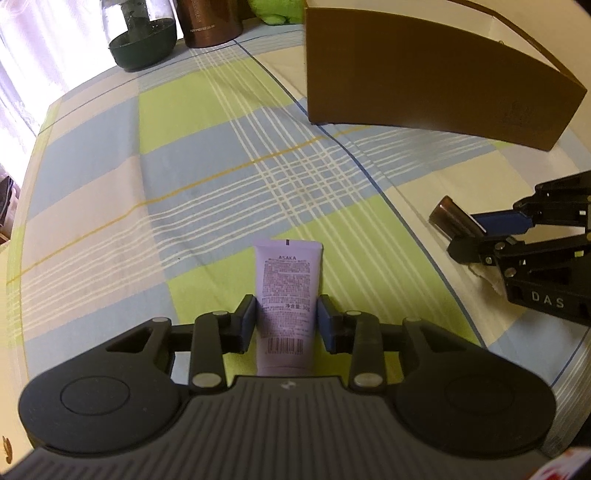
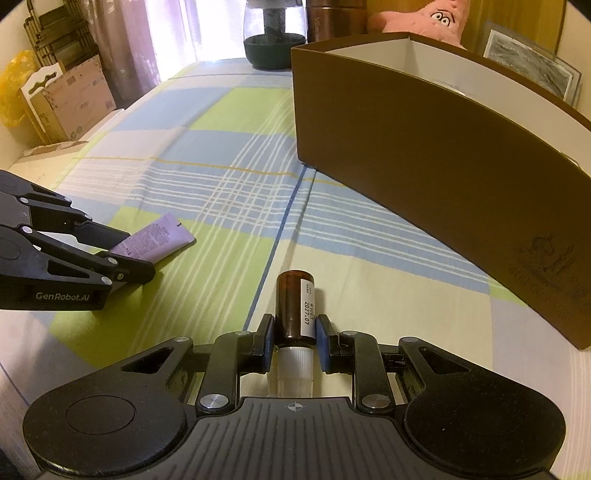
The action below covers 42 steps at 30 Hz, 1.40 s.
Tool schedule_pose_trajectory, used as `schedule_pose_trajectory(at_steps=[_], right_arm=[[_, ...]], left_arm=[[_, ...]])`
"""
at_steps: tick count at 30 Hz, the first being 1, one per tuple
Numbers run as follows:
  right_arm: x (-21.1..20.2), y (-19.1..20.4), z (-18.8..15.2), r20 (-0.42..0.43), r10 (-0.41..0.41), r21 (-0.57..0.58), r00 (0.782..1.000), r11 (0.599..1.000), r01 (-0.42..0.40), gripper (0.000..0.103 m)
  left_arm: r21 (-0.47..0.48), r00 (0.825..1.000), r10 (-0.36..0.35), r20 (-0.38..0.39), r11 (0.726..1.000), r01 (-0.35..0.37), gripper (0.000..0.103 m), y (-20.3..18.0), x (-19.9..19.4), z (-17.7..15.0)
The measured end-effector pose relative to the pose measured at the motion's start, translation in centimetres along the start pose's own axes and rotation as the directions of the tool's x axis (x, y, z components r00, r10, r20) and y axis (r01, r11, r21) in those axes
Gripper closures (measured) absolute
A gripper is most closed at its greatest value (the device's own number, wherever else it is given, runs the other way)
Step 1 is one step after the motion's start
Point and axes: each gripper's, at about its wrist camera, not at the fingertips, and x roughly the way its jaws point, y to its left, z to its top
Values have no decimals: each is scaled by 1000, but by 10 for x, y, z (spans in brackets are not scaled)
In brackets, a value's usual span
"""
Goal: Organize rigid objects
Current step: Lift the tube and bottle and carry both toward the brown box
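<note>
My left gripper is shut on a lilac ASAKA tube, which lies along the fingers just above the checked cloth. In the right wrist view the tube sticks out of that gripper at the left. My right gripper is shut on a small brown glass bottle with a white cap, label up. In the left wrist view the bottle shows in that gripper at the right. A brown open-topped cardboard box stands ahead to the right of both grippers, and also shows in the left wrist view.
A checked blue, green and cream cloth covers the table. At the far edge stand a glass jar with a dark base and a brown flask. A pink plush toy sits behind the box. Cardboard boxes stand beyond the table's left side.
</note>
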Motion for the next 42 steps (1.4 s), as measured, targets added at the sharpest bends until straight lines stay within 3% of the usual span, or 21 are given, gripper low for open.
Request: schedule_pose_trajectory(at_steps=[8, 21, 42], right_arm=[[-6, -7, -4, -15, 40, 58, 999, 998, -39, 83], [-35, -18, -11, 41, 53, 133, 998, 989, -58, 83], [-59, -30, -13, 104, 55, 153, 993, 986, -71, 83]], left_arm=[[-10, 1000, -30, 2, 999, 30, 73, -6, -9, -9], [-11, 998, -24, 59, 1000, 25, 73, -19, -29, -4], [-5, 992, -32, 119, 999, 33, 73, -39, -47, 5]])
